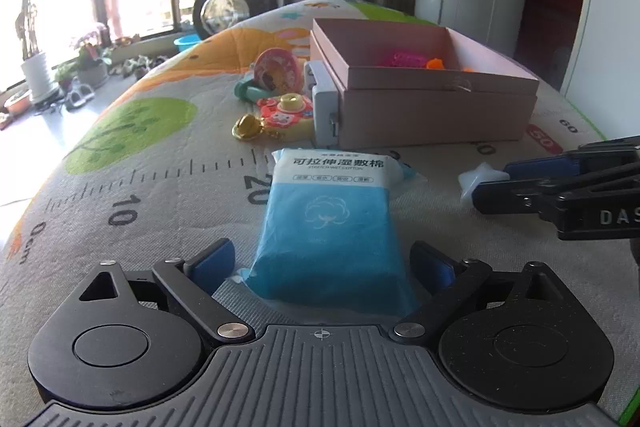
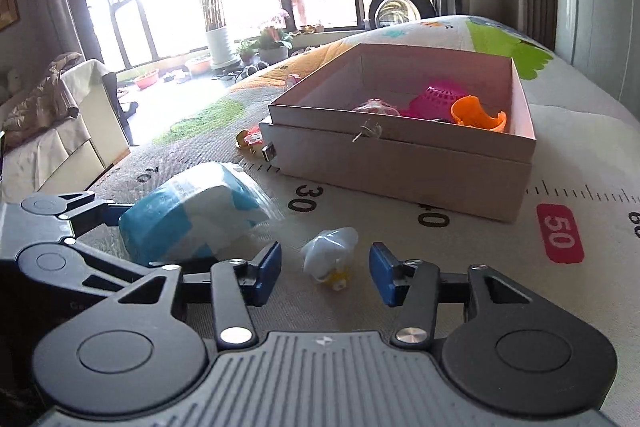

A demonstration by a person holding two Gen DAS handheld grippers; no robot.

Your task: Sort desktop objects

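A bright window with potted plants is glaring behind a tabletop covered by a printed mat (image 1: 132, 187) marked like a ruler. The pink box (image 1: 424, 95) is sitting open toward the far side, already holding a pink basket (image 2: 440, 99) and an orange piece (image 2: 478, 115).

The left claw (image 1: 320, 263) is standing wide, released, with the blue cotton pack (image 1: 332, 223) lying on the mat between its pads, neither pad pressing it. The pack is looking soft and light, sealed in slick film, so it is likely giving under a squeeze and possibly sliding; taking it across the thick blue end, where the pads already flank it, seems safest, not by the loose crimped edge.

The right claw (image 2: 324, 271) is straddling a small white toy (image 2: 330, 255) with a yellow base, gaps showing on both sides, so it is gripping nothing. The toy is looking hard, light and rounded, apt to roll or pop out; a grip across its white body seems best.

A small cluster is lying left of the box: a round pink toy (image 1: 276, 69), a camera toy (image 1: 284, 111), a gold bell (image 1: 246, 127) and a grey device (image 1: 324, 107) touching the box wall. Nothing is lying between either claw and the box, though the two claws are working close together and the box wall needs clearing.
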